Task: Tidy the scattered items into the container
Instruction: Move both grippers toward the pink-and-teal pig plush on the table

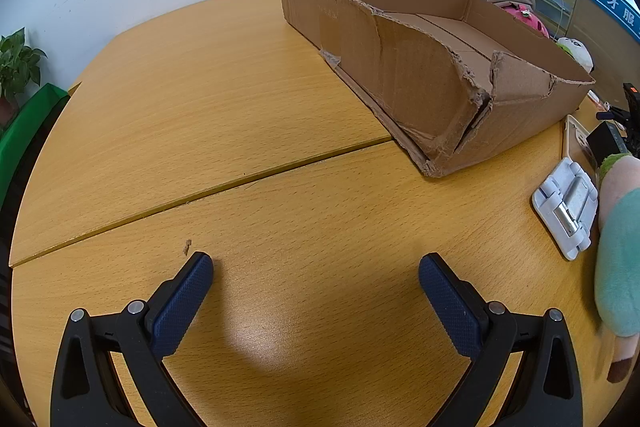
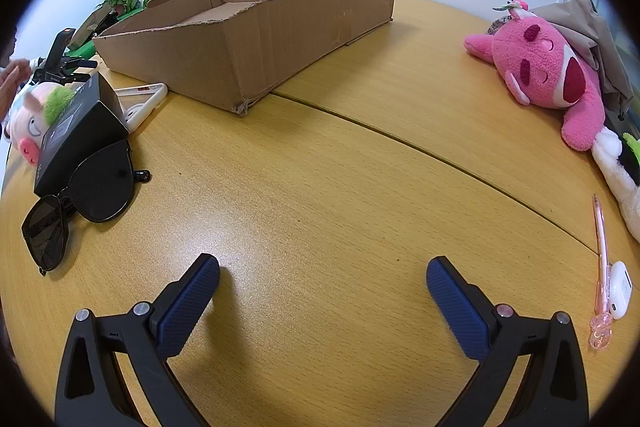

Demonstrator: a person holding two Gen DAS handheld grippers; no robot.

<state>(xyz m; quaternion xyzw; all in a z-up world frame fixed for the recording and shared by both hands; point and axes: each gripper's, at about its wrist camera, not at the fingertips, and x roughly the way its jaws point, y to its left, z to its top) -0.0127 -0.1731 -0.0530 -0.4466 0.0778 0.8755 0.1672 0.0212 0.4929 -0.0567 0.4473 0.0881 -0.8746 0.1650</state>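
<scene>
Items counted: one cardboard box (image 2: 256,43), one sunglasses (image 2: 80,203), one pink plush (image 2: 552,75), one pen (image 2: 601,267). Left gripper (image 1: 316,277) and right gripper (image 2: 323,279) spread wide, empty, over bare table (image 2: 320,187) centre.

My right hand-held gripper (image 2: 322,277) hangs low over the desk (image 2: 320,187), jaws spread wide, nothing between them. Cardboard box (image 2: 248,39) ahead, its torn near wall low, no contents visible. Left: sunglasses (image 2: 84,195) lying against a black box (image 2: 76,135), pig plush (image 2: 34,119) behind it. Right: pink plush (image 2: 548,71) on its side; pink pen (image 2: 600,267) touching a white earbud case (image 2: 619,289).
</scene>
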